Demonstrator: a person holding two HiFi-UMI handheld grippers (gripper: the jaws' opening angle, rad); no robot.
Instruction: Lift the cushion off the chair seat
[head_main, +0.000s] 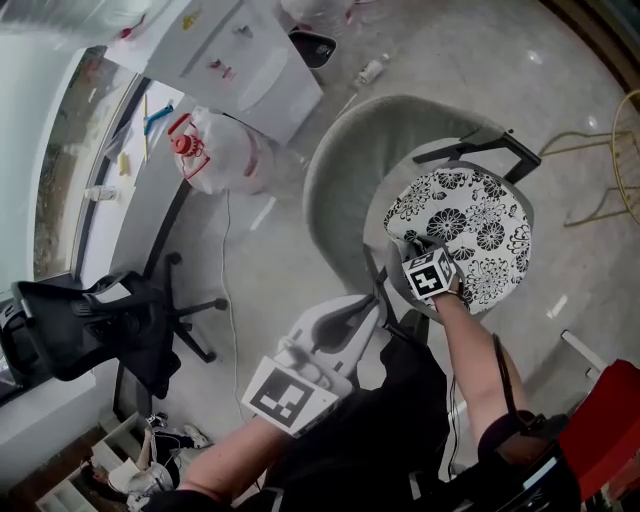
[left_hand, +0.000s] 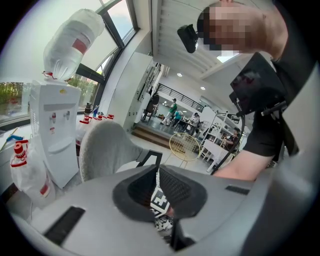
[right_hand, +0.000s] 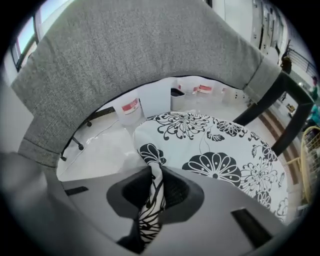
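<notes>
- Cushion (head_main: 470, 235), the black-and-white flowery one, lies flat on the seat of the grey chair (head_main: 350, 170), so imo the lift hasn't started.
- Left gripper (left_hand: 157, 172) hangs off to the left, jaws together with nothing in them.
- Right gripper (right_hand: 155, 177) is clamped on the cushion's near edge, a fold of fabric pinched between its pads.
- That's only a thin bit of cloth, so I'd raise it slowly and straight up, clear of the black armrest (head_main: 480, 150). If it sags, bring the left one in under the other side.
- Writing: nothing readable. The water cooler (left_hand: 50, 125) and its bottle have red labels, but they're too small to read. The cubes only carry square markers.
</notes>
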